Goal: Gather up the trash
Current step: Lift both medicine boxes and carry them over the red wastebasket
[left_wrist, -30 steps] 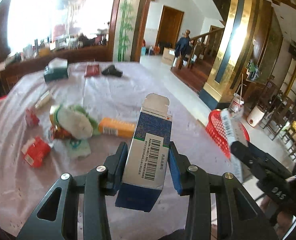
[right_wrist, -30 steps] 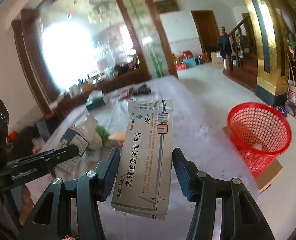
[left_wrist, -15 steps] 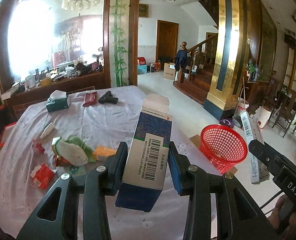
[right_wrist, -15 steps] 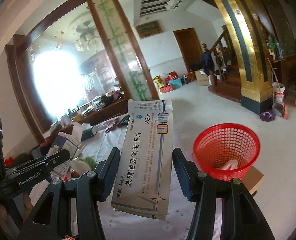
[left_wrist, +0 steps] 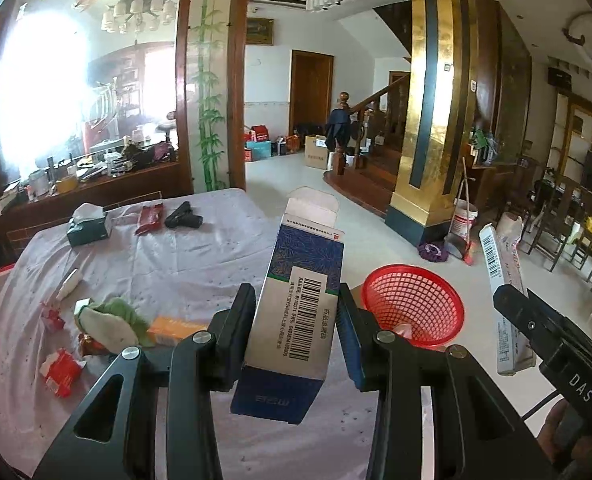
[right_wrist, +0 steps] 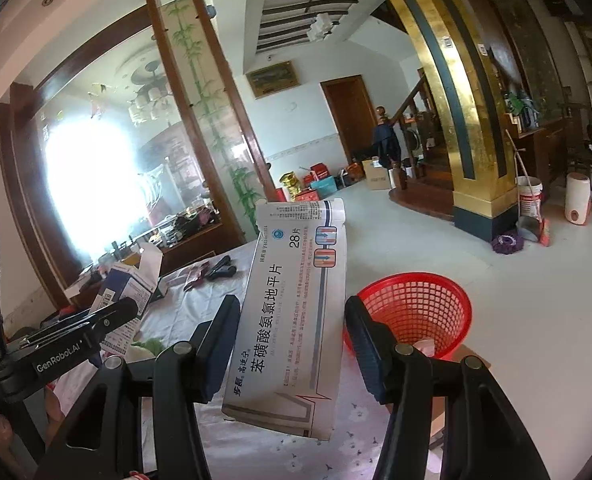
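Note:
My left gripper [left_wrist: 296,300] is shut on a blue and white carton [left_wrist: 299,320] with a barcode, its top flap open, held above the table. My right gripper [right_wrist: 292,308] is shut on a flat white medicine box [right_wrist: 292,312] with blue lettering, also held in the air. A red mesh basket [left_wrist: 413,308] stands on the floor past the table's right edge, just right of the left gripper's fingers. In the right wrist view the red basket [right_wrist: 415,312] lies beyond the right finger, with a scrap inside. The right gripper and its white box [left_wrist: 503,288] show at the right of the left wrist view.
On the white tablecloth [left_wrist: 200,264] lie an orange box [left_wrist: 176,326], red packets [left_wrist: 62,372], a green and white wrapper [left_wrist: 108,320], a tissue box [left_wrist: 88,228], a dark red packet [left_wrist: 148,218] and a black object [left_wrist: 184,218]. A gold pillar [left_wrist: 427,120] and stairs stand beyond.
Both grippers have risen and drawn back with their boxes still held. More of the room shows, and the red basket has come fully into view near each gripper's right finger.

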Demonstrator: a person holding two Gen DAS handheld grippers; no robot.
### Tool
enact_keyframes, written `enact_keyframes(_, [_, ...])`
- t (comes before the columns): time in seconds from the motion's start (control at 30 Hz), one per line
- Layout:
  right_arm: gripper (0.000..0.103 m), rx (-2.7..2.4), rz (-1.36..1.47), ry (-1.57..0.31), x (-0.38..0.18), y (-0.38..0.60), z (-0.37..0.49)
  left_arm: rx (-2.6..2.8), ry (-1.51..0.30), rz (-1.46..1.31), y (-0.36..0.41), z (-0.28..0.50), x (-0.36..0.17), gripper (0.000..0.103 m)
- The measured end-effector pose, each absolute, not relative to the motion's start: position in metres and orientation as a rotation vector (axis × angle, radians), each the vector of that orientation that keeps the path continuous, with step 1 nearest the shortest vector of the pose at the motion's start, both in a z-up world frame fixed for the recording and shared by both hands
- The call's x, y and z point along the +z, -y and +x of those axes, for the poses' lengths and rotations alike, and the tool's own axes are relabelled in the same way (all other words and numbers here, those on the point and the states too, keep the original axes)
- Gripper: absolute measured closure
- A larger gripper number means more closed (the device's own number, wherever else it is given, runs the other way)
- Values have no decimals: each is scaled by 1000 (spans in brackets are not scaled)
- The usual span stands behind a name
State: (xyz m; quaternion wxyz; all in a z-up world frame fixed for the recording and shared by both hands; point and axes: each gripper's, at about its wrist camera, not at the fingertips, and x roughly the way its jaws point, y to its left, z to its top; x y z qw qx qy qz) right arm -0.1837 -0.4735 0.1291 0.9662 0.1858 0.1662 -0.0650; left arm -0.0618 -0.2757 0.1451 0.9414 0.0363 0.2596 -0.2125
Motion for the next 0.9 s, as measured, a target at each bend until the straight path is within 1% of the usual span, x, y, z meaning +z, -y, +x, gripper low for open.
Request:
enact_keyframes(0.57, [45, -199, 380, -339, 133, 499, -178, -516, -543, 109, 321, -45, 137, 64])
enact_keyframes(0.9, [45, -237, 378, -389, 125, 514, -160, -637, -601, 69, 338, -31, 127, 64])
